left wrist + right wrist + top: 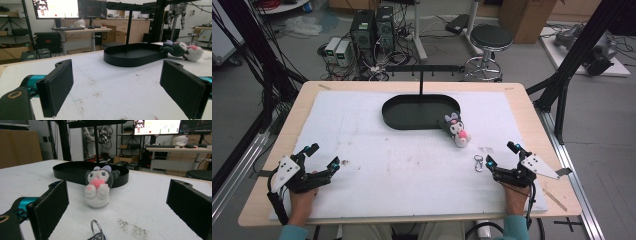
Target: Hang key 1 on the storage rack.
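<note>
- The key ring [478, 163] is the thing nearest my right gripper [501, 158]; it lies flat on the white mat [402, 165], just beside the gripper's inner jaw tip and not touching it, as far as I can tell from above.
- In the right gripper view the key ring [97, 231] sits low between my two jaws, ahead of them, with nothing pressing on it.
- My right gripper's jaws stand wide apart and hold nothing; the hand under it rests near the table's [532, 107] near right edge.
- Beyond the ring sits a small plush toy [457, 131], grey and white with a pink patch; it leans against the rim of the black oval tray [412, 117].
- In the right gripper view the plush toy [98, 186] is upright, facing me, with the black oval tray [67, 171] right behind it.
- A thin black post [420, 82] rises from the tray and carries a crossbar with pegs.
- My left gripper [323, 158] is well apart from all this, at the near left of the mat; its jaws are spread wide, bare mat between them.
- From the left gripper view the tray [135, 56] and the plush toy [183, 50] lie far ahead and to the right.
</note>
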`<action>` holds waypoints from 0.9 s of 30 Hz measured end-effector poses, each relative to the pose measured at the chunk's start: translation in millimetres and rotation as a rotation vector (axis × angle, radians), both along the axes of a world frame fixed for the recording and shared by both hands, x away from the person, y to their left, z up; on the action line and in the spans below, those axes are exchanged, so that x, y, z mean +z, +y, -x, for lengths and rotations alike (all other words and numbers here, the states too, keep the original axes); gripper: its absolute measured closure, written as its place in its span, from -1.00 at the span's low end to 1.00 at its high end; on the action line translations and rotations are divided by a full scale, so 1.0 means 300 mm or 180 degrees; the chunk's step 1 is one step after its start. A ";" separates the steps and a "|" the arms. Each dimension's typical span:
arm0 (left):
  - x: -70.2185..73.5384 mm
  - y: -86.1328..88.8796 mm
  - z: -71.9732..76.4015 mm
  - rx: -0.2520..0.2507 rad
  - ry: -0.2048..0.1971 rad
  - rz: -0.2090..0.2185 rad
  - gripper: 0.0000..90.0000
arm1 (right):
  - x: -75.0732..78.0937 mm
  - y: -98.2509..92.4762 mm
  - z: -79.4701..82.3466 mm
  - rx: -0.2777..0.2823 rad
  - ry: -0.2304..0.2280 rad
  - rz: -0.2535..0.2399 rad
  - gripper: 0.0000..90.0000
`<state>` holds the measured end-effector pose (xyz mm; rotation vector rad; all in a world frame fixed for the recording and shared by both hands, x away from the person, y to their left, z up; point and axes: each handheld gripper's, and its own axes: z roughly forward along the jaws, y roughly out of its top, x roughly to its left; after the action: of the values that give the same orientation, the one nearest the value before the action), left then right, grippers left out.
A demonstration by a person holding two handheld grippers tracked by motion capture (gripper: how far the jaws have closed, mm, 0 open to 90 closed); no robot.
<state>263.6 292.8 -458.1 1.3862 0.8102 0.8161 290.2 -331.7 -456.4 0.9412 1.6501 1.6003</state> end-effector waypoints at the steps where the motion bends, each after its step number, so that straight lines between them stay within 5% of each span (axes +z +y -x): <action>1: 0.000 0.000 -0.001 -0.0002 0.0000 0.0001 -0.73 | 0.000 0.000 0.000 -0.0004 0.0000 -0.0002 -0.92; 18: 0.000 -0.001 0.001 -0.0002 -0.0003 -0.0004 -0.73 | 0.001 -0.001 -0.003 -0.0032 -0.0009 -0.0001 -0.92; 27: 0.000 -0.001 0.000 0.0000 -0.0001 0.0004 -0.73 | 0.011 0.005 -0.016 -0.0087 0.0142 0.0088 -0.92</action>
<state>263.7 292.7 -458.0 1.3850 0.8102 0.8157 294.9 -330.3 -453.0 0.9877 1.6783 1.5450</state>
